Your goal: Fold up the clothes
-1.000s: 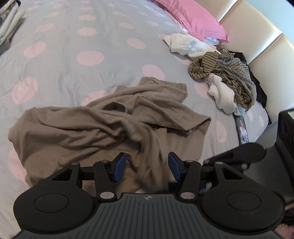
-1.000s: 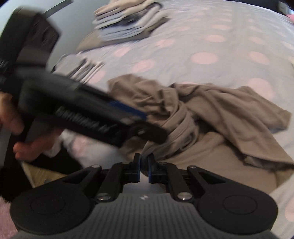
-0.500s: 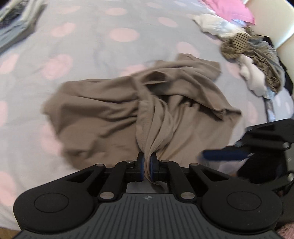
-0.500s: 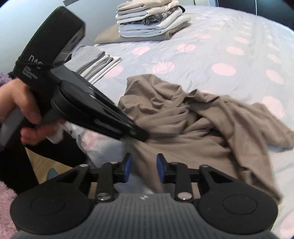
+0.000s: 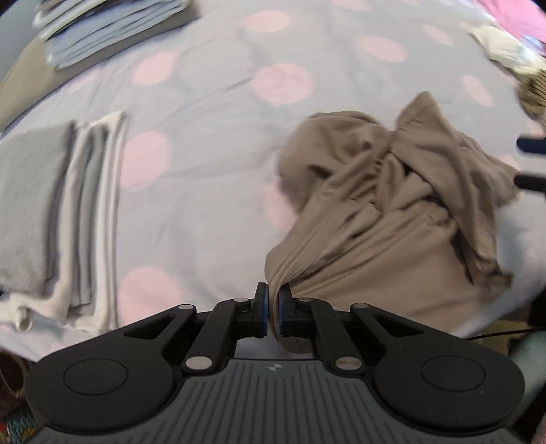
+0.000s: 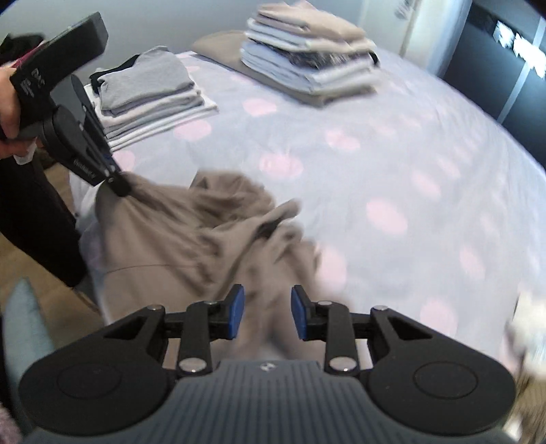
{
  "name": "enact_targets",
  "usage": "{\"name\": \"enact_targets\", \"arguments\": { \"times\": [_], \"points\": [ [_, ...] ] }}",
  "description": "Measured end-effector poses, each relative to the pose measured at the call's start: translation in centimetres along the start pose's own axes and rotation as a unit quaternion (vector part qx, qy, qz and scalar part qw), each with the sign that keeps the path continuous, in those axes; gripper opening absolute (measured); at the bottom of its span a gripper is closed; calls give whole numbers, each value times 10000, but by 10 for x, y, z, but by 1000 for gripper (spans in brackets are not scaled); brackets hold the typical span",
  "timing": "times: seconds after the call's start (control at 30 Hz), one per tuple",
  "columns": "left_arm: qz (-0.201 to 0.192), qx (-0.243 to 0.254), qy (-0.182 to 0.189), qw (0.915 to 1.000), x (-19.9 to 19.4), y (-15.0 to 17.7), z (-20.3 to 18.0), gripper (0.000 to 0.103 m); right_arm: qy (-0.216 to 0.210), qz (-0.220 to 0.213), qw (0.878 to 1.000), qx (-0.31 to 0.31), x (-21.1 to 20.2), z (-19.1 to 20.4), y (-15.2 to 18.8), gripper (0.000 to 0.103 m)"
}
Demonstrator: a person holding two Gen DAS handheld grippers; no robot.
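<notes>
At 9 o'clock in the left wrist view, a folded grey stack (image 5: 51, 205) lies flat on the bed (image 5: 211, 112), with another pile of folded clothes (image 5: 102, 27) toward 11 o'clock. At centre, the left tongs (image 5: 272, 309) are clamped tight on a gathered bunch of the brown garment (image 5: 392, 205), the cloth pinched into a rope of pleats between the blue pads. The rest of the garment sprawls crumpled from 1 to 4 o'clock on the spotted sheet, partly draped over the bed's near edge.

In the right wrist view, a hand (image 6: 8, 102) at 10 o'clock carries those left tongs, with 2 folded stacks beyond them. The right tongs (image 6: 267, 316) sit at 6 o'clock with their jaws apart, hovering over the garment and gripping nothing.

The fabric looks thin, light and limp: it will sag, stretch and bunch rather than hold shape, and it should slide easily over the sheet. A better hold is likely a hem corner or shoulder seam, taken by the right tongs well apart from the left grip, so the cloth can be pulled flat.
</notes>
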State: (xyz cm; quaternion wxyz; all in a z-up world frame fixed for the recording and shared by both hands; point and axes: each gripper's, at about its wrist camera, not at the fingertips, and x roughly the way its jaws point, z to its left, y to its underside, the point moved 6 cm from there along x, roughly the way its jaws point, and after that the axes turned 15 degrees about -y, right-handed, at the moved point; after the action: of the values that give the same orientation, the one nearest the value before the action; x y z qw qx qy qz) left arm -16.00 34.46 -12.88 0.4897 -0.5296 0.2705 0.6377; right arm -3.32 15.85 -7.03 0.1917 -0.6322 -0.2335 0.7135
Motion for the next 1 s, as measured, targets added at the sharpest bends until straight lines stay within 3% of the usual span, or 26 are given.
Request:
{"name": "enact_targets", "arguments": {
  "times": [0.27,0.4,0.57,0.63,0.67,0.87,1.0],
  "points": [
    [34,-137,191,9997,14,-3,2,5,-439,252,9950,-859,63,-4,-61,34],
    [64,-200,258,9994,16,-5,2,5,-579,648,9897,-1133,107,-2,-67,34],
    [-36,-260,277,9993,9,-7,2,5,-507,577,9938,-799,140,-13,-73,34],
    [-142,-319,277,9990,4,-9,5,5,-618,581,9945,-620,142,-14,-73,11],
    [-236,-351,271,9987,-1,-10,6,4,-671,581,9946,-541,142,-14,-73,5],
    [-1115,-493,228,9923,-58,-27,16,3,192,-335,9987,-346,64,-21,-99,4],
    [-1957,-540,259,9788,-130,-44,19,3,1002,-1054,9888,-351,-23,-24,-120,4]
  ]
}}
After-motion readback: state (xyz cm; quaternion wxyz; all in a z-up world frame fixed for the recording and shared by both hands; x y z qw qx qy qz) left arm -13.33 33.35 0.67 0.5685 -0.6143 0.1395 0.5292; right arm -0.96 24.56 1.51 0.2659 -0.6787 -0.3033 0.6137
